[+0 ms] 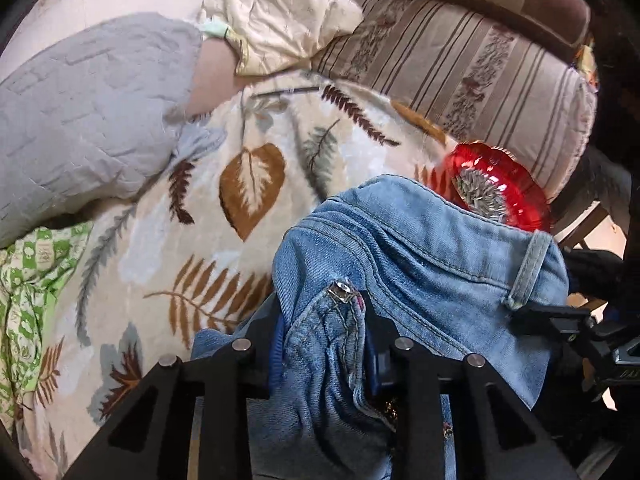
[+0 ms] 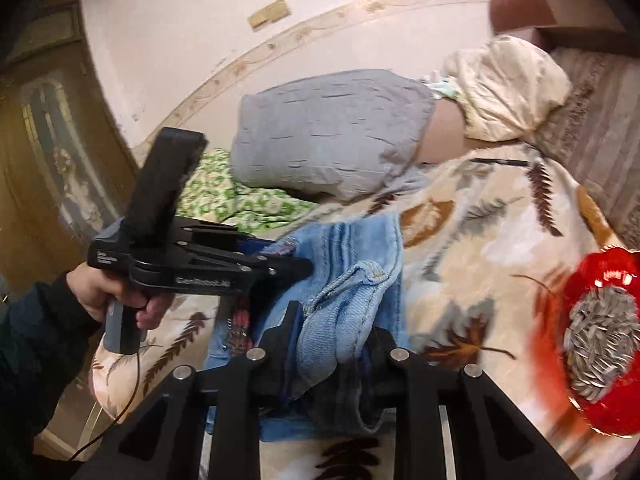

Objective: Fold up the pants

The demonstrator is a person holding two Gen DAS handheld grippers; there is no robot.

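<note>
Light-blue denim pants (image 1: 400, 248) are seen bunched and held up over a bed covered w/ a leaf-print blanket (image 1: 248, 184).

Left claw (image 1: 326, 344): closed on the pants; a fold w/ seam and a metal rivet is pinched between the fingers. In the right wrist view the left claw (image 2: 298, 264) is seen from the side, gripped by the person's left hand (image 2: 112, 296), tip buried in the denim.

Right claw (image 2: 332, 344): closed on the pants (image 2: 352, 280) at a thick hemmed edge; fabric is wedged between the fingers and hangs below.

Both grip points are near each other on the same bunch.

Surroundings: a red dish (image 2: 604, 344) of sunflower seeds is noted on the blanket, just beside the pants on the right. A grey pillow (image 1: 88, 108), a cream pillow (image 1: 280, 24) and a green patterned cloth (image 1: 32, 280) are noted further back on the bed. A striped cushion (image 1: 460, 76) is noted along the far side.
</note>
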